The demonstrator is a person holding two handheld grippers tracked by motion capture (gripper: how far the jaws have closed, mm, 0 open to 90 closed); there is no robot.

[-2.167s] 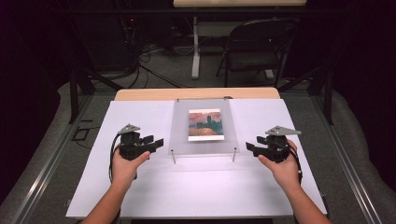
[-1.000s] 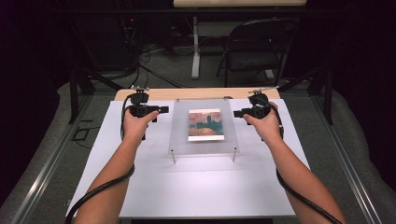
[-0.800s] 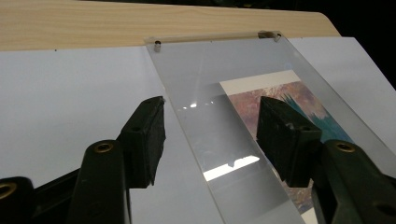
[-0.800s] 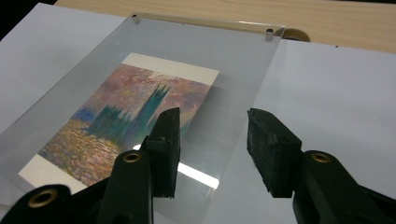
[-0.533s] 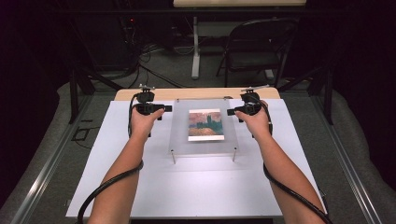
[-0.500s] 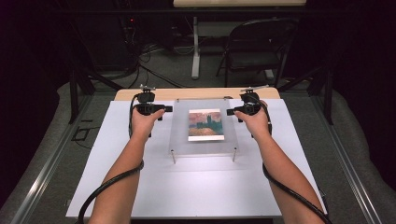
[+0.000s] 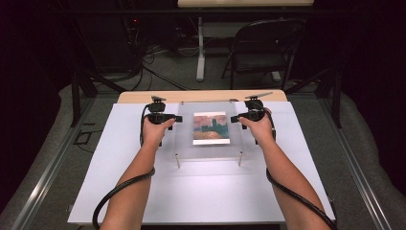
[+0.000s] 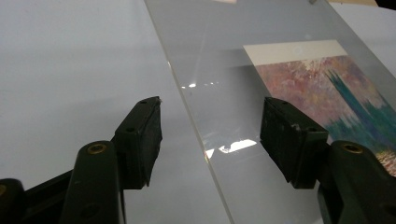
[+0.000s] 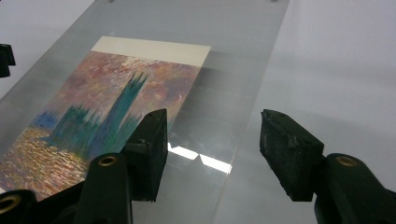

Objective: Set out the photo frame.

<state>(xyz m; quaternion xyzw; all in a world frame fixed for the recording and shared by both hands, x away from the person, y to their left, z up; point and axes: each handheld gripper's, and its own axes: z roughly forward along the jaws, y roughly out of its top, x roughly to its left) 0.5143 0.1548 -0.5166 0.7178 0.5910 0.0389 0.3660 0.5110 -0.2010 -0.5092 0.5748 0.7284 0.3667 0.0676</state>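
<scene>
While both hands sit up near the top middle of the high view, the left gripper (image 7: 178,118) and the right gripper (image 7: 233,119) point in at each other from either side of a clear plastic sheet (image 7: 184,141). That sheet sits a little above the white table (image 7: 201,191) on short pegs (image 7: 177,161), right in the centre of the frame, and there's a painting print (image 7: 209,128) under it, pinkish sky with a dark teal tower shape and orange water.

Left gripper view: the jaws are spread wide and have hold of nothing. The sheet's left edge (image 8: 196,126) runs up the middle of the frame between them, so one jaw is over bare table on the left and the other is over the plastic on the right. The print (image 8: 336,88) shows in the right part of the frame, past the right-hand jaw.

Right gripper view is pretty much the mirror of that. Jaws wide apart, gripping nothing, with the sheet's edge (image 9: 252,107) running between them. Left-hand jaw is over the plastic just beside the print (image 9: 102,107), right-hand jaw is over plain white table. A bit of the other gripper peeks in at the far left edge.

Whether any jaw is actually touching the plastic is hard to tell from these angles.
</scene>
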